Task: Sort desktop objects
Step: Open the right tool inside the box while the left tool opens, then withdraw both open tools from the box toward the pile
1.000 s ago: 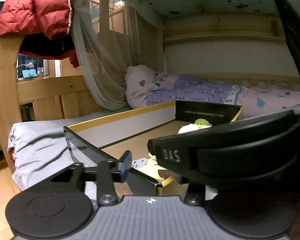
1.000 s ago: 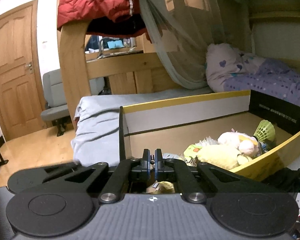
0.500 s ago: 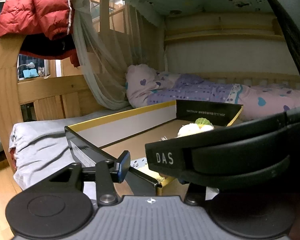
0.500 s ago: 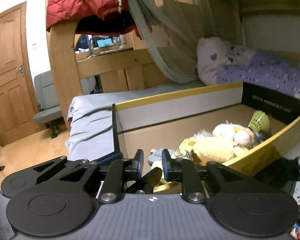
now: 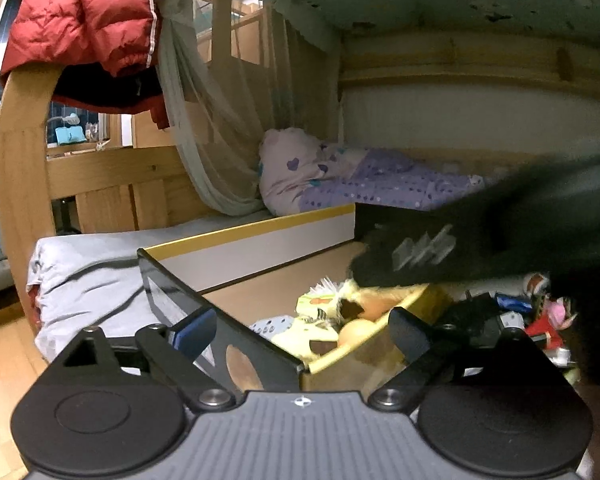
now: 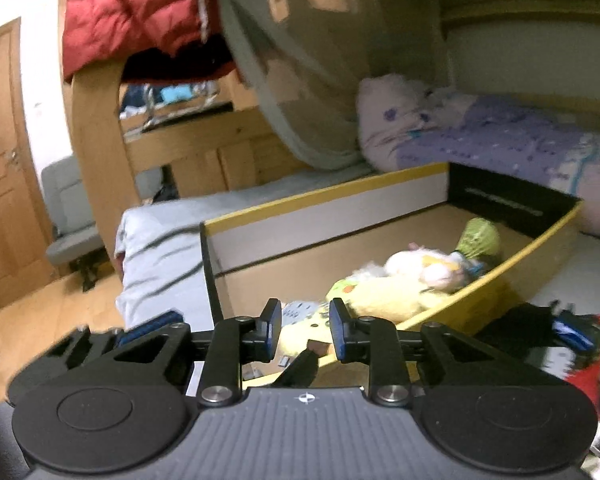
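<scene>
Two grippers opening, left gripper point(image 5: 300, 330), right gripper point(image 6: 305, 326), one box point(image 6: 324, 196)

You see wooden bunk bed point(image 5: 100, 184), red jacket point(image 5: 84, 20) on rail, wooden door point(image 6: 4, 168) far left, wood floor point(image 5: 0, 368).

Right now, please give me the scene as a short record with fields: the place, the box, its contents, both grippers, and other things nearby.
place: a bedroom, beside a wooden bunk bed
box: large open cardboard box with a yellow rim, on the lower bed
contents: yellow plush toy, white plush toy, green shuttlecock
left gripper: jaws opening wide, nothing between them; a blurred black object passes over the box at the right
right gripper: jaws opening, nothing pressed between the pads
nearby: red jacket hung on the bed frame; pillow
</scene>
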The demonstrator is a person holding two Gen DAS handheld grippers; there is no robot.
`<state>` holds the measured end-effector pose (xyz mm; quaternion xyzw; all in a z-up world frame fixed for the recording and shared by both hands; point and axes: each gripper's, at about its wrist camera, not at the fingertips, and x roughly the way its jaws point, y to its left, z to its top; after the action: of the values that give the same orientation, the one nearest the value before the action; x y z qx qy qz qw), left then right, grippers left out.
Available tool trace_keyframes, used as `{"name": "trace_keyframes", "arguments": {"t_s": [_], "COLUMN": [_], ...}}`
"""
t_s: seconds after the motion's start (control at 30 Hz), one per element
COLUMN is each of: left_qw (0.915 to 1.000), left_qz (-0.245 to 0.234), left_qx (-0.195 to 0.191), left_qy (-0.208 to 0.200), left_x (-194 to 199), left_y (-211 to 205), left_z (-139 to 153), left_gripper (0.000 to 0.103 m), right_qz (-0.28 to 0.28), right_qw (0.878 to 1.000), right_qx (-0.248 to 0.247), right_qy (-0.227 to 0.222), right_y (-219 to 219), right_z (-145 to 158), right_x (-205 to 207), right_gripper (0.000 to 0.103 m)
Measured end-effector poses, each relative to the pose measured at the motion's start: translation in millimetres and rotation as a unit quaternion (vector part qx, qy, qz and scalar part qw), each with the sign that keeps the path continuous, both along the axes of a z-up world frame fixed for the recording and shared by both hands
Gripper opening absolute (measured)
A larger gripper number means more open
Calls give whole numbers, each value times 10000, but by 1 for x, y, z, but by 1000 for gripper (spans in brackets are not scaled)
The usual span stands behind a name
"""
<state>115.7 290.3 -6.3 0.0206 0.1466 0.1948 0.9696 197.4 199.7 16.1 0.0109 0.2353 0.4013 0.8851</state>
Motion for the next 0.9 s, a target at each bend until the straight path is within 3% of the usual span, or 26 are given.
{"name": "trace_keyframes", "arguments": {"t_s": [0.27,0.43,0.7,0.9], "left_qw": [9997,9981,9979,9987], "left_qz": [219,372,461,376], "left_qx": [-91,-482,-373,-245], "left_qy": [-39,89,244,259], "left_x": [-33,-44,-66,-87], "left_y": [-25,-27,-52,-78], "left_z": [4,5,-9,-13], "left_gripper": [102,102,102,102], "right_qz": [-151,-145,-264,-355], "right_qw": [9997,9987,9992,9984], "right_qx": [-126,-309,-160,-95], "right_qy": [-110,-366,-249,-420], "right_y": [-52,-77,-114,-153], "right_z": [20,23,19,11], "right_x": [-36,-74,-112,-137], "right_gripper": [30,35,37,38]}}
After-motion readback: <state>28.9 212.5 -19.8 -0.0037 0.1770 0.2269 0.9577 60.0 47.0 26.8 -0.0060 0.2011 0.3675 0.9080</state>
